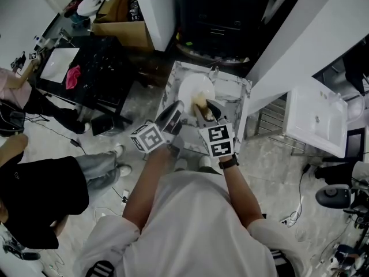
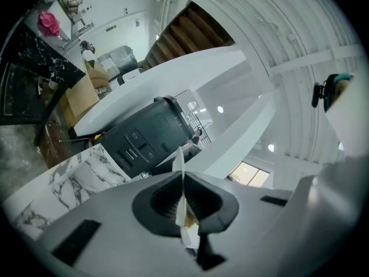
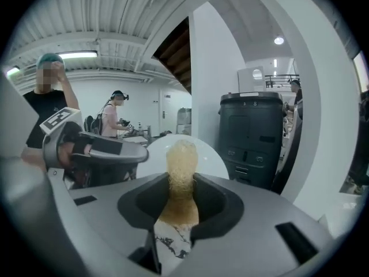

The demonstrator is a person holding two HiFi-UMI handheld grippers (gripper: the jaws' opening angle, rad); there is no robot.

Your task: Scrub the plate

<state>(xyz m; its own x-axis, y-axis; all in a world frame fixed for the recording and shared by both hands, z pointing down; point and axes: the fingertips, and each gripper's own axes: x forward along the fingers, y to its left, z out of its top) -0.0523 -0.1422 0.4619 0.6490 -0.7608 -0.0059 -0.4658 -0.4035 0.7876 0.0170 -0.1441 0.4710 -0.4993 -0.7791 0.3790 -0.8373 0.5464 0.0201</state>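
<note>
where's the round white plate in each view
Head view: round white plate, upper centre, over the white marble-veined counter.
Left gripper view: edge-on, a thin white sliver between the jaws.
Right gripper view: centre, behind the tan fibrous scrubber.
Shared landmark: that counter, in all three.

Head view dim, soft, greyish. Gripper views brighter, fisheye-bent, black at corners. Ceiling lamps [image 3: 78, 55] glare up-left of the plate [image 3: 210, 157]; the nearest foreground is soft.
</note>
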